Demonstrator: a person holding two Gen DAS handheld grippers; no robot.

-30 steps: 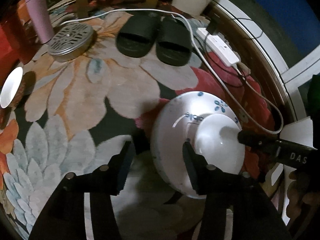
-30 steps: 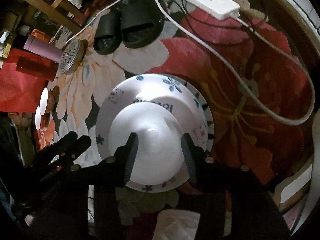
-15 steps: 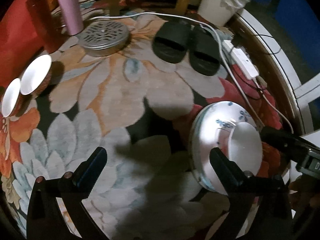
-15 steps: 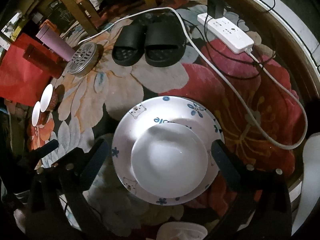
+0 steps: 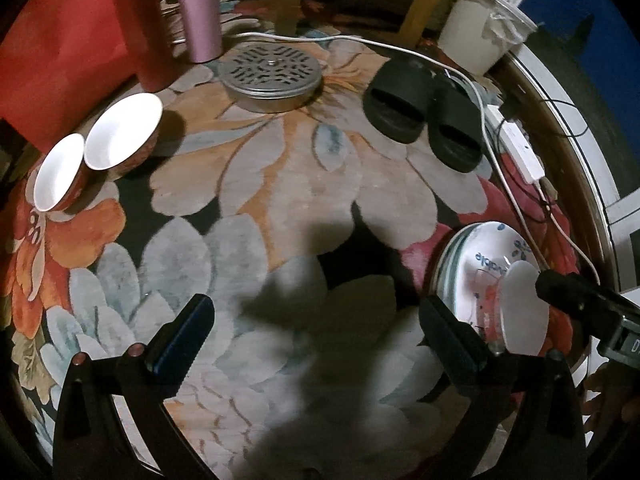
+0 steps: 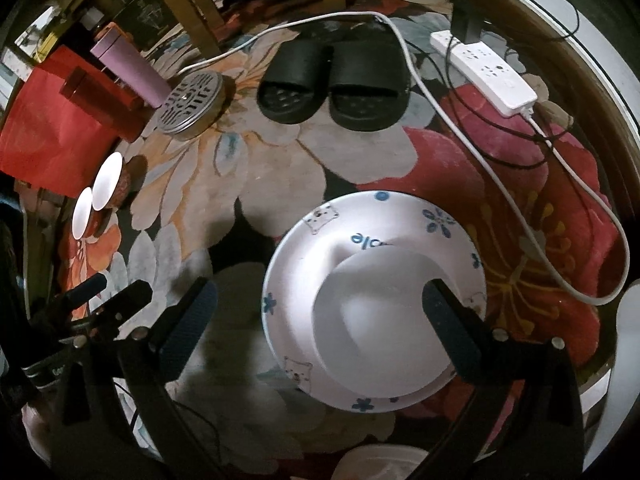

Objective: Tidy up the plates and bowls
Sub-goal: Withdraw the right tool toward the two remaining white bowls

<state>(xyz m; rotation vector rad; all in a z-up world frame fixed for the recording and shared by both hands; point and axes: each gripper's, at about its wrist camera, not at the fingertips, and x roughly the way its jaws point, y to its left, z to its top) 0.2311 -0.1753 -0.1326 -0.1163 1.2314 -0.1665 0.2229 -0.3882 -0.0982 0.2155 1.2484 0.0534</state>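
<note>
Change: both grippers are now standing wide apart and clear of the white bowl (image 6: 380,320), where a second ago their jaws were much narrower around it; the left view is now taking in the two small bowls far more fully.
Left gripper (image 5: 316,332): jaws are gaping, nothing between them, only rug (image 5: 280,184) underneath.
Right gripper (image 6: 320,320): jaws are spread, hanging over the stack; right finger is overlapping the bowl in the picture, contact cannot be told.
Task stack: white bowl is sitting on the printed plate (image 6: 320,236), off-centre toward its near right rim; more plate edges are showing beneath in the left view.
Small bowls (image 5: 120,136): two are sitting rim to rim at the rug's left side, well apart from the stack, white inside, red-patterned outside.
Clutter: black slides (image 6: 332,80) and a perforated metal lid (image 5: 270,74) are lying beyond the stack; a white cable (image 6: 500,184) is running past the plate's right to a power strip (image 6: 484,72).
Far edge: a pink tumbler (image 5: 198,8) and a red cylinder (image 5: 140,24) are standing near wooden legs.
Textures: plate is glossy with blue flowers and bear prints; rug is a soft floral pile; finger pads are ribbed black.
</note>
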